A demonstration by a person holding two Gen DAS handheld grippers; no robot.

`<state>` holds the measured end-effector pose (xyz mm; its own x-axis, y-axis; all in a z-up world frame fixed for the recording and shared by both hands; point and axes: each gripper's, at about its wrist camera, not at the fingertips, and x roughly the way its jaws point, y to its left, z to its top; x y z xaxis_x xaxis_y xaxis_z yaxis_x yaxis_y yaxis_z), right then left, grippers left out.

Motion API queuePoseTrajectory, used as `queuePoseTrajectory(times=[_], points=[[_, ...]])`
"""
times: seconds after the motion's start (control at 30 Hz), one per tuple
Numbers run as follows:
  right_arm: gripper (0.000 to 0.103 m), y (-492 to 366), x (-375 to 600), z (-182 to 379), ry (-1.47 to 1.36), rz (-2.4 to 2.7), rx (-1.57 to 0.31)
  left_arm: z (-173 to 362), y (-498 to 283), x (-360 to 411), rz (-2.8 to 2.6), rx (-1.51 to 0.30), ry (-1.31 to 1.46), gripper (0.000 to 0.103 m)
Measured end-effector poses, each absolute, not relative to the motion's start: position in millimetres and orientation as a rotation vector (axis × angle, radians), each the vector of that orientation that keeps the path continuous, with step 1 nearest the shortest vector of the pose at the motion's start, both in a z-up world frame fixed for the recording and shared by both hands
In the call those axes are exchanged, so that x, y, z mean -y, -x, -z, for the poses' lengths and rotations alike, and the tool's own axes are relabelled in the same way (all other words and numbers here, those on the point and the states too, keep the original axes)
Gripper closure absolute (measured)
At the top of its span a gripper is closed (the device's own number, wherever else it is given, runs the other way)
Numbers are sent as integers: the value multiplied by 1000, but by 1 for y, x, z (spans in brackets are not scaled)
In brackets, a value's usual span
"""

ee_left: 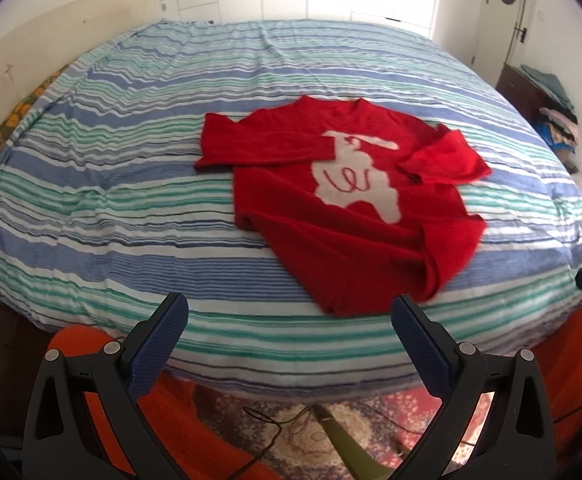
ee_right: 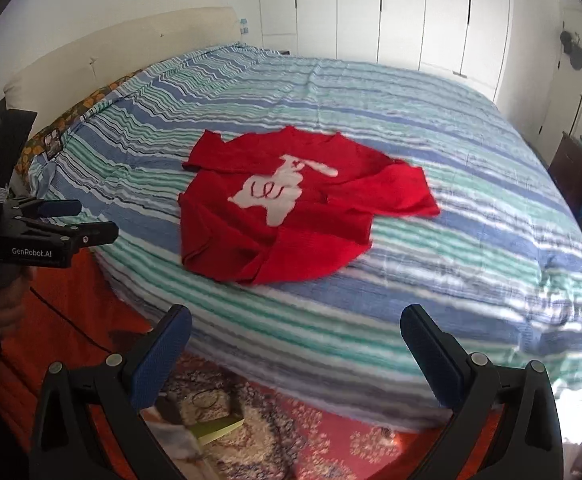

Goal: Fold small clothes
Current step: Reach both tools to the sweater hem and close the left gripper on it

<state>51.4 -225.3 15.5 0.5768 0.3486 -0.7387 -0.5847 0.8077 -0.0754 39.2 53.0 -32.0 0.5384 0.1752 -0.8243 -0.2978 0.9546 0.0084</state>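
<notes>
A small red sweater (ee_left: 343, 196) with a white figure on its chest lies on the striped bedspread (ee_left: 131, 184), both sleeves folded in over the front and the hem rumpled. It also shows in the right wrist view (ee_right: 291, 208). My left gripper (ee_left: 289, 316) is open and empty, held off the near edge of the bed, short of the sweater's hem. My right gripper (ee_right: 295, 328) is open and empty, also back from the bed's near edge. The left gripper shows from the side in the right wrist view (ee_right: 79, 220), at the bed's left corner.
A patterned red rug (ee_right: 331, 440) with a cable and a yellow-green pad (ee_right: 219, 428) lies below the bed edge. A cream headboard (ee_right: 123, 48) is at the far left, white wardrobes (ee_right: 411, 12) behind, a dark shelf with clothes (ee_left: 543, 108) at the right.
</notes>
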Motion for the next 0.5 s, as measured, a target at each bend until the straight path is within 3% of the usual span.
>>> queuePoseTrajectory(times=[0.17,0.27,0.5], points=[[4,-151,200,26,567,-521,-754,73,-39,-78,-339,-998,277,2],[34,-198,167,63,680,-598,-792,93,-28,-84,-361,-1038,316,2],[34,-261,98,143,827,-674,-836,105,-26,-93,-417,-1080,327,2]])
